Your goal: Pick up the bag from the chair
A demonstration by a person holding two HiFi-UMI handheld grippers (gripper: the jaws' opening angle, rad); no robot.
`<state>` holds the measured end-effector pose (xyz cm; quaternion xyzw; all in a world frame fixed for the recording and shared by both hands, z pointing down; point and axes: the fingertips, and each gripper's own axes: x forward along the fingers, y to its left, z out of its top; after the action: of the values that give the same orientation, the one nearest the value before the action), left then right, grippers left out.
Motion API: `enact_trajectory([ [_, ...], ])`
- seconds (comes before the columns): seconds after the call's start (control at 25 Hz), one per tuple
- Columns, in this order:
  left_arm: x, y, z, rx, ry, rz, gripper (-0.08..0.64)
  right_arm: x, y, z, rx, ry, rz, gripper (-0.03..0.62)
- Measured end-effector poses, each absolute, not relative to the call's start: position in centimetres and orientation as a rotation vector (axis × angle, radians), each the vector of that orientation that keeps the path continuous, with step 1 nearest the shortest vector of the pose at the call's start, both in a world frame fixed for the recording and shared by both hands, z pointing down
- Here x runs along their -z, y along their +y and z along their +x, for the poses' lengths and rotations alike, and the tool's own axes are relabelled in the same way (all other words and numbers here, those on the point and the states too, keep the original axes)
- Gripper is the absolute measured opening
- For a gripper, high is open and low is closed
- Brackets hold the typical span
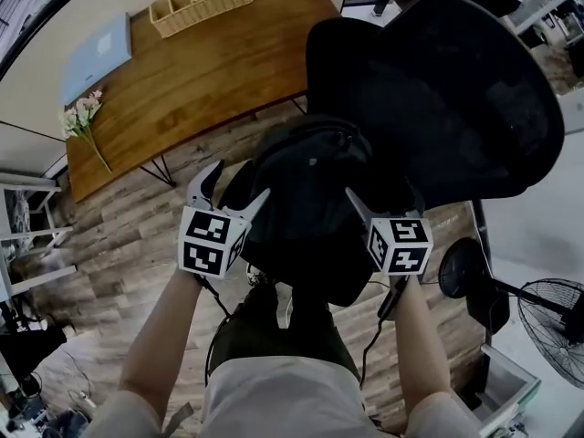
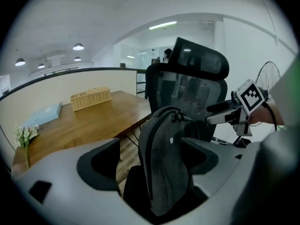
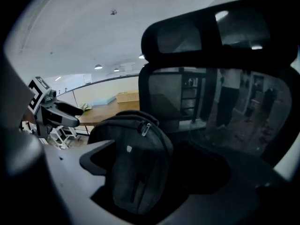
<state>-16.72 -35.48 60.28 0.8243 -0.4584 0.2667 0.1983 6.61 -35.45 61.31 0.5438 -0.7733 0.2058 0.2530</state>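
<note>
- nearest the camera, the person's two bare forearms reach forward and down, one gripper in each hand.
- the left gripper sits at the bag's left flank. its jaws are spread wide, and in its own view the bag stands upright in the gap, closer to the right jaw, with a strip of floor showing beside the left jaw.
- the right gripper sits at the bag's right flank. its jaws are also held wide apart, and in its own view the bag fills the left part of the gap, up against or just beside the left jaw; i cannot tell if they touch.
- neither claw is pinched onto the fabric; each one straddles the bag with room to spare.
- the bag is a dark grey backpack, between the two grippers and in front of the chair's backrest. its zip pull and top handle are uppermost. whether its base rests on the seat is hidden.
- the chair is a black office chair with a mesh back and a headrest, rising just behind the bag.
- under and around them lies a wood-plank floor, with a standing fan to the right.
- farther off stands a long wooden table. it carries a wicker basket at its far end, a pale blue flat item, and a sprig of flowers near its left edge.
</note>
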Motion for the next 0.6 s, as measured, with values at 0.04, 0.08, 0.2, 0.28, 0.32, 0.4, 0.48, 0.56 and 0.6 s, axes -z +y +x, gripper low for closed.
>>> enact_trajectory([
  [0.04, -61.2, -35.6, -16.6, -0.751, -1.273, 2.298, 0.390, -62.6, -35.6, 6.7, -0.593, -2.096, 1.478, 0.477],
  [0.08, -62.2, -35.7, -16.6, -0.759, -1.266, 2.290, 0.390, -63.8, -35.7, 6.8, -0.633, -2.093, 1.476, 0.477],
  [0.2, -64.7, -36.2, -16.6, -0.771, -1.254, 2.265, 0.390, -67.0, -35.9, 6.8, -0.768, -2.096, 1.469, 0.477],
  [0.28, -66.2, -36.6, -16.6, -0.768, -1.242, 2.250, 0.390, -68.7, -36.3, 6.9, -0.829, -2.089, 1.480, 0.476],
  [0.32, -66.9, -36.8, -16.5, -0.772, -1.233, 2.246, 0.390, -69.5, -36.6, 7.0, -0.851, -2.081, 1.490, 0.476],
  [0.4, -68.4, -37.0, -16.2, -0.792, -1.213, 2.244, 0.390, -71.0, -37.0, 7.2, -0.885, -2.063, 1.507, 0.474],
  [0.48, -69.8, -37.1, -16.0, -0.812, -1.197, 2.238, 0.390, -72.4, -37.3, 7.3, -0.910, -2.048, 1.518, 0.472],
  [0.56, -70.9, -37.2, -15.9, -0.813, -1.181, 2.223, 0.390, -73.3, -37.3, 7.5, -0.920, -2.042, 1.516, 0.461],
  [0.6, -71.3, -37.3, -15.9, -0.811, -1.172, 2.216, 0.390, -73.7, -37.2, 7.4, -0.922, -2.040, 1.511, 0.455],
])
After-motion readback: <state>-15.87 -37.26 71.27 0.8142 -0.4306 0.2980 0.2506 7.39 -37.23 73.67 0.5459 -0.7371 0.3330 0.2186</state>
